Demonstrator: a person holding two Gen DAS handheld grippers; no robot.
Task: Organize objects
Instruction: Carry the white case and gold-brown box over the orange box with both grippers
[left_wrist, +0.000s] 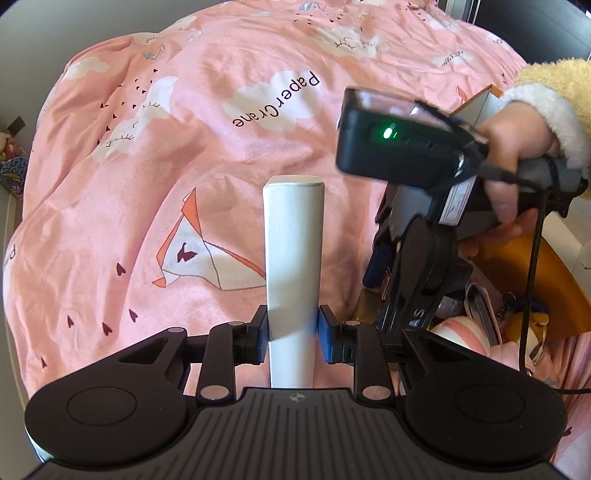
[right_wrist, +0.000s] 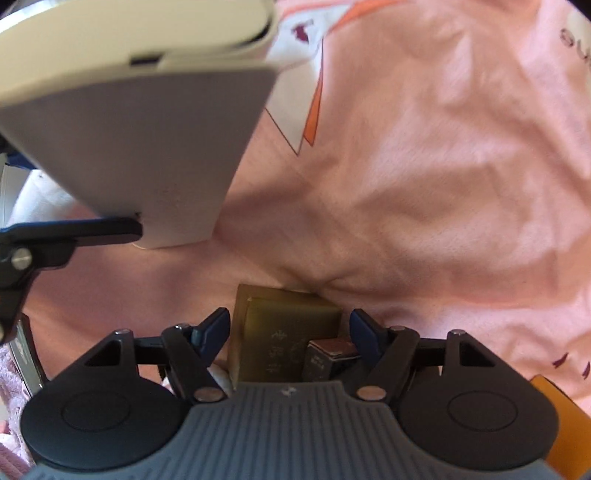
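My left gripper (left_wrist: 291, 332) is shut on a flat white device (left_wrist: 293, 258), which stands edge-on and upright above the pink duvet (left_wrist: 166, 206). In the right wrist view the same white device (right_wrist: 140, 129) fills the upper left, with a black left finger (right_wrist: 92, 229) against its lower edge. My right gripper (right_wrist: 290, 328) points down and stands open. An olive-gold box (right_wrist: 284, 332) and a small dark box (right_wrist: 328, 354) lie between and below its blue pads, which press on neither. A hand in a yellow fleece sleeve (left_wrist: 517, 147) holds the right gripper.
An orange container (left_wrist: 517, 266) at the right edge of the bed holds a pink-and-white striped item (left_wrist: 461, 332), a keychain and other small things. Its orange wall (right_wrist: 554, 413) shows at lower right. The duvet spreads far to the left and back.
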